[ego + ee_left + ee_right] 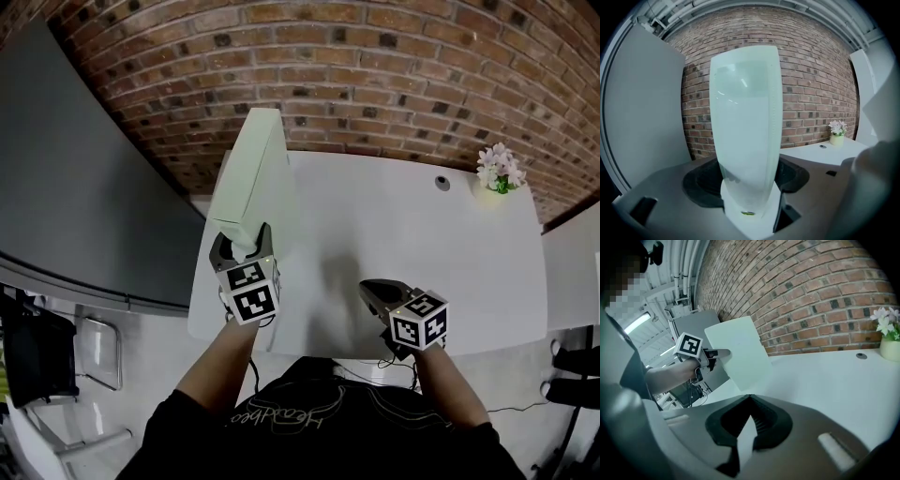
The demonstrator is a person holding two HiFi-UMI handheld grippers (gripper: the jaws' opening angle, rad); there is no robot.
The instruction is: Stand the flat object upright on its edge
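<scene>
The left gripper (pixel 242 247) is clamping its fingers on one end of the pale green flat rectangular panel (pixel 251 178), holding it raised and tilted above the white tabletop (pixel 422 234). The right gripper (pixel 376 290) is hovering nearby, fingers closed and empty. Lifting appears done; setting the panel on its edge and releasing it is judged outstanding

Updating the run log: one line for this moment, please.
left gripper: shut on flat board, held tilted | right gripper: shut, empty, over table | board standing alone: not yet

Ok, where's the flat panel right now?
Head view, left side: the panel is clamped in the left gripper, tilted above the table's left edge, toward the brick wall.
</scene>
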